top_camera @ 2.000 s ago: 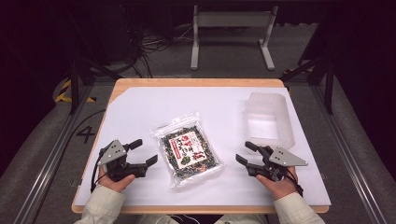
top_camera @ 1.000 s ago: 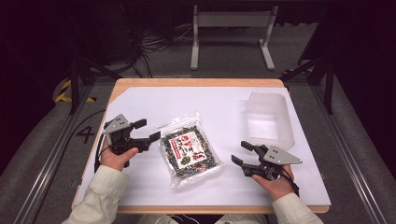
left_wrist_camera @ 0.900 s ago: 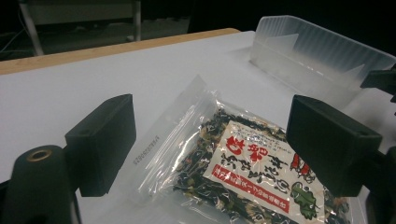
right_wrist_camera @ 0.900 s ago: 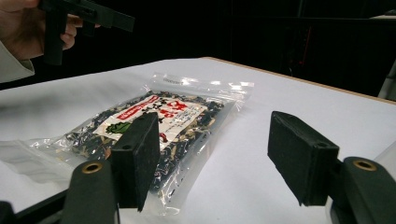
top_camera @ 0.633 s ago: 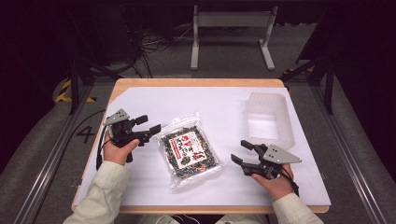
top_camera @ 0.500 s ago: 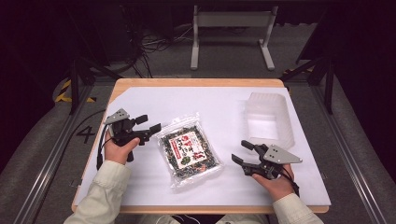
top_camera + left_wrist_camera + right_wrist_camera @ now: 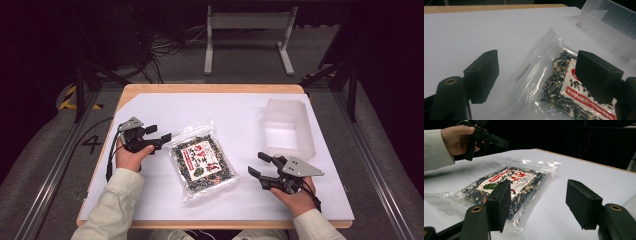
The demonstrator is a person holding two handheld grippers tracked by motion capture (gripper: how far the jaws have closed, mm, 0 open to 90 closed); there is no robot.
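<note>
We start from the table (image 7: 150, 220), which is covered by a white sheet (image 7: 165, 200); we take the snack bag (image 7: 202, 162) in its middle as our landmark for all places. The bag lies flat on the sheet, a clear pouch with dark pieces inside and a red and white label, and nothing holds it yet.

Behind the bag and to its right stands a clear plastic box (image 7: 288, 127), well apart from it and with nothing visible inside.

To the right of the bag and a little nearer to us, the right gripper (image 7: 260, 165) rests low over the sheet in the person's hand. Its jaws stand apart with nothing between them, and they point toward the near right corner of the bag. Compared with one second ago it keeps the same place.

To the left of the bag is the left gripper (image 7: 159, 133). This is what has changed: two seconds ago it was beside the near left part of the bag, and now it has moved toward the far left corner and come lower. Its jaws have just closed a little, but they are wide apart and press on nothing; in the left gripper view the clear sealed edge of the bag (image 7: 534, 67) lies just beyond the two pads.

We judge that the left gripper is lining up to pinch this top edge, so the pick of the bag is about to begin, probably to bring it to the box.
</note>
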